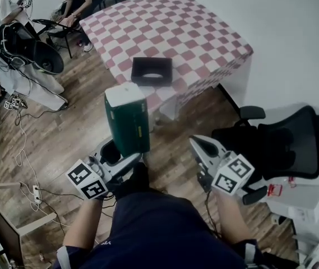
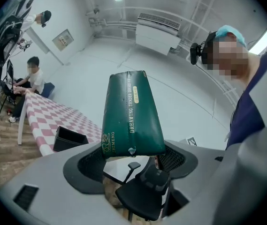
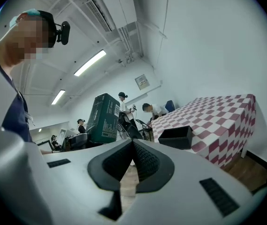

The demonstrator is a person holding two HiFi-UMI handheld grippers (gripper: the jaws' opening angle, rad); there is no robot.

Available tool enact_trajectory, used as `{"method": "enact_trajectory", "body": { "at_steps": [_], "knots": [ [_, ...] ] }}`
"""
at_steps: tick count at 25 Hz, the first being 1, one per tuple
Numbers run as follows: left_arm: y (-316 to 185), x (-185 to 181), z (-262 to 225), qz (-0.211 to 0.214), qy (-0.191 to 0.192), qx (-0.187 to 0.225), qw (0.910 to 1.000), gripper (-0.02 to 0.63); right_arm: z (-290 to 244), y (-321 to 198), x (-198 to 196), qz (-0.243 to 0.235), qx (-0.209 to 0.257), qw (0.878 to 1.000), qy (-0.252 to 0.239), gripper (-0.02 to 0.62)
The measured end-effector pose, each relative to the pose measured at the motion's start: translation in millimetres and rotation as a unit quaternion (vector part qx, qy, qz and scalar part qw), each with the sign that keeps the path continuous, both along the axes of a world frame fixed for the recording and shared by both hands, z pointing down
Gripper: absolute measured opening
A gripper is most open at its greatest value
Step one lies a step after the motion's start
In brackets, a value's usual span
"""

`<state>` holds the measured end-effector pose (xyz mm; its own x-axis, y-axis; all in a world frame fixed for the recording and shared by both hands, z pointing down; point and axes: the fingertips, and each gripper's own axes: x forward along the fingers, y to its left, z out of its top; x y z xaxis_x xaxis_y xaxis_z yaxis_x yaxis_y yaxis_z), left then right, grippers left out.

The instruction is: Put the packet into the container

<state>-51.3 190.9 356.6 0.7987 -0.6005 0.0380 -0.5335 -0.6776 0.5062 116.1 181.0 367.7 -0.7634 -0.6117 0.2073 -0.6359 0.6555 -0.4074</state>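
Note:
My left gripper (image 1: 122,155) is shut on the lower end of a dark green packet (image 1: 127,118) with a white top, held upright over the wooden floor. In the left gripper view the packet (image 2: 132,115) rises from between the jaws (image 2: 132,154). The black open container (image 1: 152,71) sits near the front edge of the red-and-white checkered table (image 1: 198,32), beyond the packet; it also shows at lower left (image 2: 69,138). My right gripper (image 1: 197,143) is shut with nothing in it, to the right of the packet. Its view shows the packet (image 3: 103,118) at left and the container (image 3: 175,137) at right.
A black office chair (image 1: 278,144) stands close to my right gripper. Cables and a power strip (image 1: 36,194) lie on the floor at left. People and equipment (image 1: 27,43) are at the far left. White boxes (image 1: 310,200) sit at lower right.

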Motion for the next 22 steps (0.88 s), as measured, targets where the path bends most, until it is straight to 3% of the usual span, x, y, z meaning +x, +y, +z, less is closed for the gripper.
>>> {"method": "enact_trajectory", "body": {
  "at_steps": [9, 15, 19, 22],
  "knots": [
    [-111.8, -27.7, 8.2, 0.046, -0.023, -0.001, 0.9987, 0.374, -2.0, -112.2, -43.9, 0.016, -0.006, 1.000, 0.004, 0.016],
    [-69.4, -29.0, 10.2, 0.084, -0.037, 0.030, 0.9954, 0.374, 0.4, -51.2, -37.5, 0.057, 0.017, 0.998, 0.003, 0.017],
    [-185.5, -62.4, 19.1, 0.084, -0.034, 0.007, 0.9959, 0.374, 6.0, -161.4, -70.3, 0.052, -0.018, 0.998, 0.021, 0.017],
    [-201.8, -51.0, 41.2, 0.097, -0.057, 0.020, 0.9935, 0.374, 32.2, -170.6, -60.4, 0.054, -0.016, 0.998, 0.015, 0.016]
  ]
}}
